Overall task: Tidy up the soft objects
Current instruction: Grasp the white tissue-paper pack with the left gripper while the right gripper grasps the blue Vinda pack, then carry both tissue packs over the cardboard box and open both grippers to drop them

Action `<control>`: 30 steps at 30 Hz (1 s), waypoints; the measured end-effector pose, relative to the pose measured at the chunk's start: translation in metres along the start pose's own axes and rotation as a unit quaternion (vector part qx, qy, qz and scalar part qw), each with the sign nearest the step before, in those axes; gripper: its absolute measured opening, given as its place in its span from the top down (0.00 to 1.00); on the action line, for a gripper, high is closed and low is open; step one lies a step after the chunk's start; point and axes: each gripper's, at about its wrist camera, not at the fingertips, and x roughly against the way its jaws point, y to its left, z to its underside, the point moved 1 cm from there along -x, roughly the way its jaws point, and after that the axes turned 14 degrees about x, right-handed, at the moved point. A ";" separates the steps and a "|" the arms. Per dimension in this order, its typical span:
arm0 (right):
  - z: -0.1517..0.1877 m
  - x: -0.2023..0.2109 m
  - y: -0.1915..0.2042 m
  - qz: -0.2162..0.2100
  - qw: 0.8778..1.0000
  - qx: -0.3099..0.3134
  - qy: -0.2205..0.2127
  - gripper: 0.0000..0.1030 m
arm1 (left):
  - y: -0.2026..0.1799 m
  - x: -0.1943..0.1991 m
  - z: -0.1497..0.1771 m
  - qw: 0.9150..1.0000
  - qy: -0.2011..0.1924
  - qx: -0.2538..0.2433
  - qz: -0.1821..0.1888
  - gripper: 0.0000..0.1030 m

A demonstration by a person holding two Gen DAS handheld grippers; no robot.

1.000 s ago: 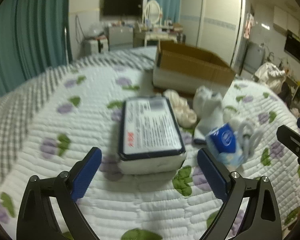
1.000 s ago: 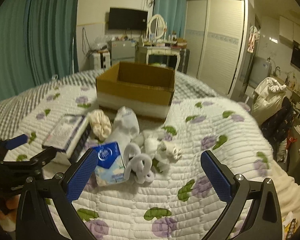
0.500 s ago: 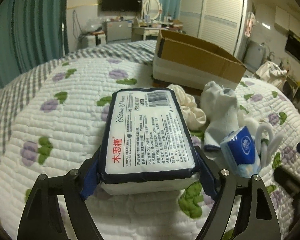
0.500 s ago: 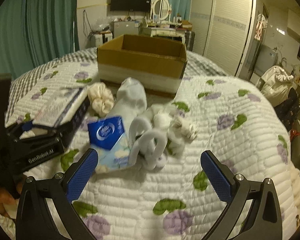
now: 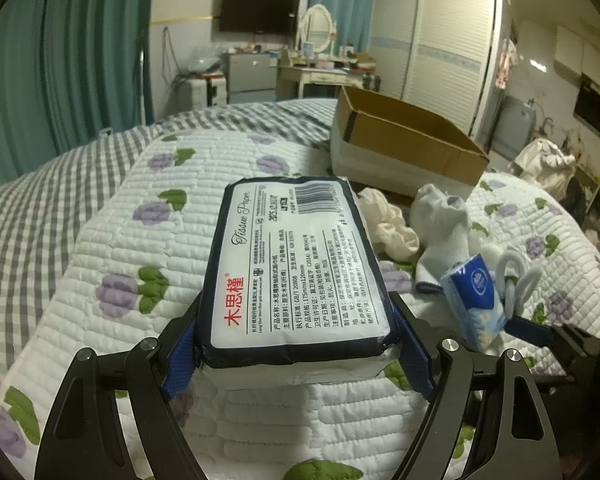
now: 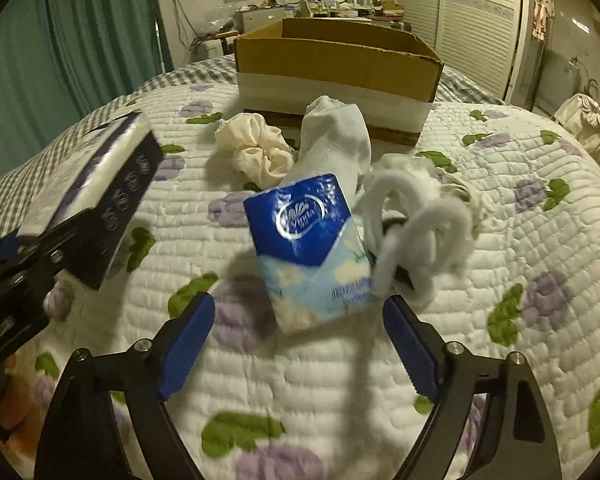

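- While both hand-held grippers reach over a bed covered by a white quilt (image 5: 112,248) printed with purple flowers and green leaves, the soft things lie in a loose cluster near its middle.
- The left gripper (image 5: 296,344) holds a large flat tissue pack (image 5: 300,268), white with a dark navy border and printed text; its blue pads press against the pack's two long sides at the near end.
- In the right wrist view, that same pack (image 6: 96,196) appears at the left, tilted and raised off the quilt, with the left gripper's black frame below it.
- The right gripper (image 6: 296,336) has its jaws closing. A small blue pocket tissue pack (image 6: 312,248) sits between the blue pads with a gap on each side, the left gap wider, so nothing is gripped.
- Touching the small pack's right edge is a tangle of fluffy white loops (image 6: 416,224).
- Behind the small pack lies a white sock (image 6: 336,140), and just left of the sock a cream scrunchie (image 6: 256,152).
- An open cardboard box (image 6: 336,64), brown above and white along its lower sides, stands on the bed just beyond the sock and scrunchie.
- Farther back are teal curtains (image 5: 60,60), a wall-mounted television (image 5: 260,16), a dressing table with an oval mirror (image 5: 318,28), and a white wardrobe (image 5: 440,48).
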 end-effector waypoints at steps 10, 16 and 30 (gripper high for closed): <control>0.002 -0.001 -0.015 -0.015 0.999 -0.037 -0.003 0.46 | -0.009 -0.002 0.004 1.000 0.004 -0.012 0.001 0.20; 0.008 0.036 -0.011 -0.046 0.998 -0.022 -0.028 0.46 | -0.017 0.020 0.003 1.000 0.000 -0.016 0.016 0.20; -0.063 0.131 -0.037 -0.071 0.990 0.032 -0.117 0.46 | -0.053 0.072 -0.049 0.997 -0.059 -0.035 0.038 0.20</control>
